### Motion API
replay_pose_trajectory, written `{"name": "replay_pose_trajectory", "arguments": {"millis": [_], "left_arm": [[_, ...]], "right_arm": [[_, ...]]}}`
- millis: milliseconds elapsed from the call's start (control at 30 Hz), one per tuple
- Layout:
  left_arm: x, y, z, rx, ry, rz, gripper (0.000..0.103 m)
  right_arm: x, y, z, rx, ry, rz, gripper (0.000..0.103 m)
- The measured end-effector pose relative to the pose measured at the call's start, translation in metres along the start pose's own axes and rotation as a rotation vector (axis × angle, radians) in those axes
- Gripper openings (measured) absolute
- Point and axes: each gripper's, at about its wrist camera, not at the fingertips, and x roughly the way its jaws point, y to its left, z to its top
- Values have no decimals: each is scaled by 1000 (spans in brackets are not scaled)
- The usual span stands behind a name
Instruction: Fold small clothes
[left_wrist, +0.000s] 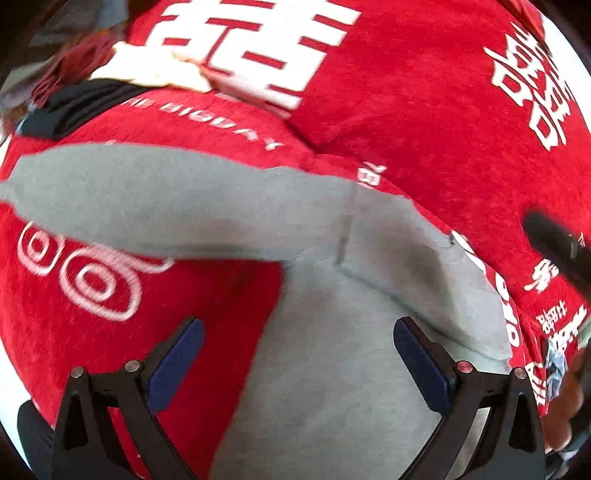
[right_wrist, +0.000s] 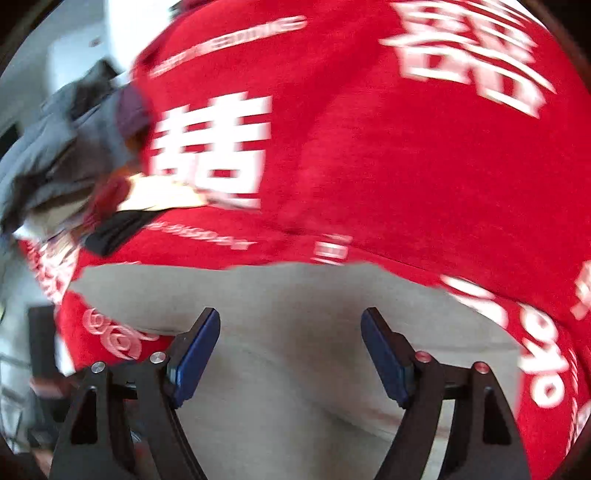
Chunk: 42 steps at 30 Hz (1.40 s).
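A red cloth with white printed signs (left_wrist: 424, 122) covers the whole surface. On it, in the near part, a grey garment (left_wrist: 332, 332) lies spread, one sleeve stretched to the left. Far on the left lie a black folded piece (left_wrist: 85, 107) and a cream one (left_wrist: 155, 70).

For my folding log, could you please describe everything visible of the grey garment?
The grey soft-knit garment lies spread on the red cloth with white lettering. One long sleeve stretches leftward, joined at a stitched shoulder seam. It looks fleecy, plain and lightly creased. Both open claws, left and right, hover over it, gripping nothing.
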Motion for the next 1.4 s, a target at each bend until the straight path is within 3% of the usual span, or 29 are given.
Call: {"name": "replay_pose_trajectory", "arguments": {"millis": [100, 133, 267, 300, 367, 433, 500, 567, 667, 767, 867, 933, 1000, 1100, 1167, 1200, 1267, 1400], "left_arm": [[14, -43, 12, 92, 3, -16, 103], [18, -60, 15, 127, 5, -31, 103], [60, -120, 27, 248, 79, -75, 103], [77, -131, 28, 281, 111, -50, 103], [109, -139, 25, 342, 149, 87, 103], [131, -129, 23, 373, 165, 210, 103], [122, -117, 22, 359, 111, 180, 103], [114, -107, 21, 337, 125, 196, 103], [97, -101, 22, 297, 141, 172, 103], [83, -109, 28, 279, 61, 150, 103], [93, -126, 29, 285, 95, 110, 103], [104, -132, 19, 326, 126, 144, 103], [113, -129, 4, 359, 160, 224, 103], [92, -108, -15, 316, 133, 155, 103], [75, -97, -25, 311, 127, 136, 103], [65, -88, -29, 303, 119, 148, 103], [44, -67, -33, 274, 71, 157, 103], [12, 11, -14, 83, -14, 220, 103]], "right_arm": [[24, -73, -30, 86, 117, -255, 82], [32, -94, -42, 121, 158, -303, 82], [64, -160, -90, 298, 286, -297, 82], [73, -167, -97, 305, 298, -295, 82], [79, -168, -95, 257, 234, -340, 87], [93, -177, -89, 268, 231, -366, 97], [109, -195, -79, 322, 227, -369, 103], [117, -204, -69, 346, 240, -355, 103], [107, -193, -63, 304, 255, -384, 96], [75, -161, -70, 283, 164, -327, 95], [71, -128, -83, 224, 174, -282, 95], [80, -114, -97, 174, 224, -298, 95], [71, -107, -108, 179, 185, -313, 95], [56, -102, -118, 210, 178, -295, 96], [53, -95, -124, 190, 220, -290, 97], [51, -90, -127, 187, 247, -284, 97], [44, -87, -127, 198, 222, -273, 97], [34, -67, -112, 184, 158, -270, 97]]}}
